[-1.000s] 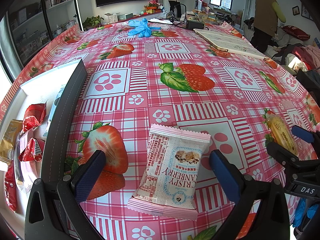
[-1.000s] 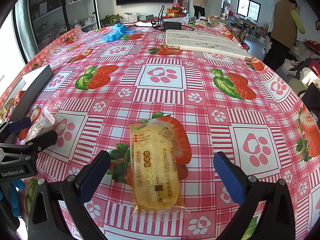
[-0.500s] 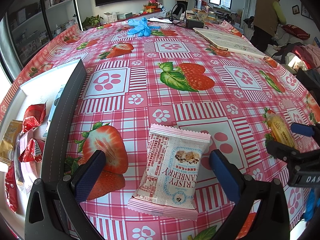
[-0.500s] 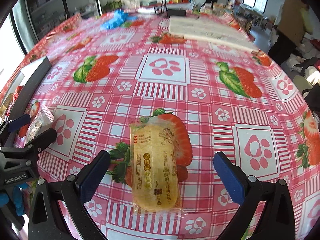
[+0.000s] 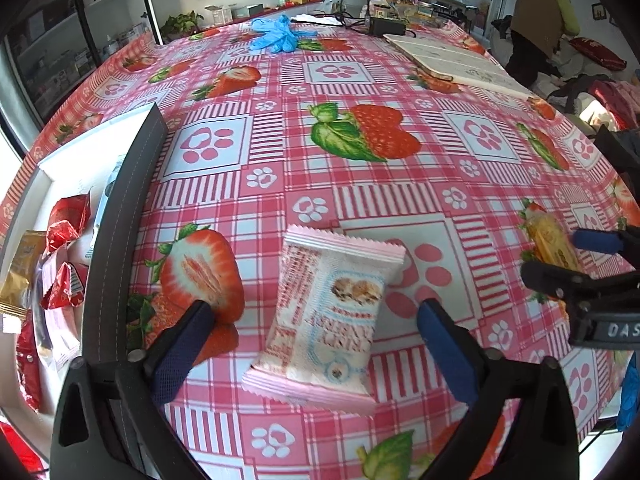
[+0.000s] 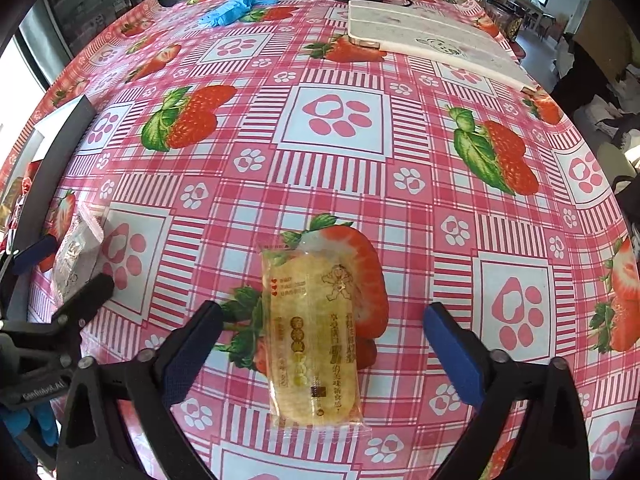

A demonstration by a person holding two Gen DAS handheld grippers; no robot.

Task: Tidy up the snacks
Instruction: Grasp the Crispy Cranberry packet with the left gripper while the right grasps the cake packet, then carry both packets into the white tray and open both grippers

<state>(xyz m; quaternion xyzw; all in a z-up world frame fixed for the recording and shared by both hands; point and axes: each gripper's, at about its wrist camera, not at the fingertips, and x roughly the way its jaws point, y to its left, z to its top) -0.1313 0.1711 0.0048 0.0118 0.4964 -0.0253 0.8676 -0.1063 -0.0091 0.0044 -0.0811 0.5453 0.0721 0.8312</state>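
Observation:
A pink cranberry snack packet (image 5: 332, 316) lies flat on the strawberry tablecloth between the fingers of my left gripper (image 5: 316, 312). Its jaws are closing, and the blue pads stand clear of the packet on both sides. A clear packet with a yellow rice cracker (image 6: 312, 340) lies between the fingers of my right gripper (image 6: 324, 316). Those jaws are closing too, with gaps on either side. The right gripper (image 5: 592, 256) also shows at the right edge of the left wrist view, over the yellow packet (image 5: 550, 240). The pink packet (image 6: 76, 252) appears at the far left of the right wrist view.
A white box with a dark rim (image 5: 120, 216) stands at the left and holds several red and gold snack wrappers (image 5: 64, 224). Blue gloves (image 5: 276, 34) and a white board (image 6: 424, 36) lie at the far side. Two people stand beyond the table (image 5: 540, 20).
Both grippers' jaws have narrowed slightly around their packets. The right wrist view has tilted further down onto the table. The packets have not moved.

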